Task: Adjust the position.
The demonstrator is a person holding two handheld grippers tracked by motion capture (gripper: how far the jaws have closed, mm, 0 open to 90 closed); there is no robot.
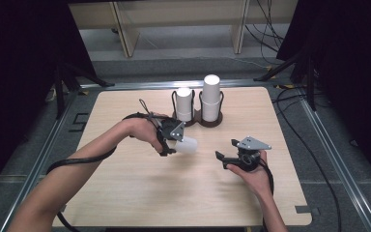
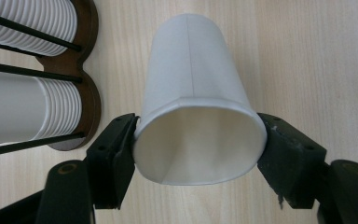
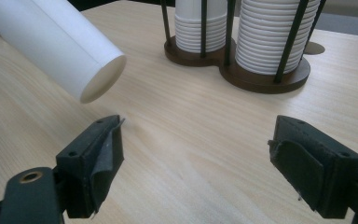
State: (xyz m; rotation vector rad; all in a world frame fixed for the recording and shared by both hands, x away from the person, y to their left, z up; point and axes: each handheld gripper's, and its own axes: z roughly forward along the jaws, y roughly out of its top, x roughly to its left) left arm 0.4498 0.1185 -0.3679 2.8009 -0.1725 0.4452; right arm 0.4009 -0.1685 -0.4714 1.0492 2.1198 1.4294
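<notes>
My left gripper (image 1: 174, 141) is shut on a white paper cup (image 1: 187, 145), held on its side above the wooden table (image 1: 140, 193). In the left gripper view the pads press the cup (image 2: 196, 93) at its open rim, which is squeezed slightly oval; its closed bottom points away from the left gripper (image 2: 198, 144). My right gripper (image 1: 225, 149) hovers to the cup's right, open with nothing between its jaws. In the right gripper view the cup (image 3: 60, 46) hangs at the upper left, beyond the right gripper (image 3: 200, 154).
A dark wooden cup holder (image 1: 207, 123) stands at the back middle with two stacks of white cups: a shorter one (image 1: 183, 104) and a taller one (image 1: 211, 96). Thin black rods surround each stack (image 3: 270, 32). Cables cross the floor beyond the table.
</notes>
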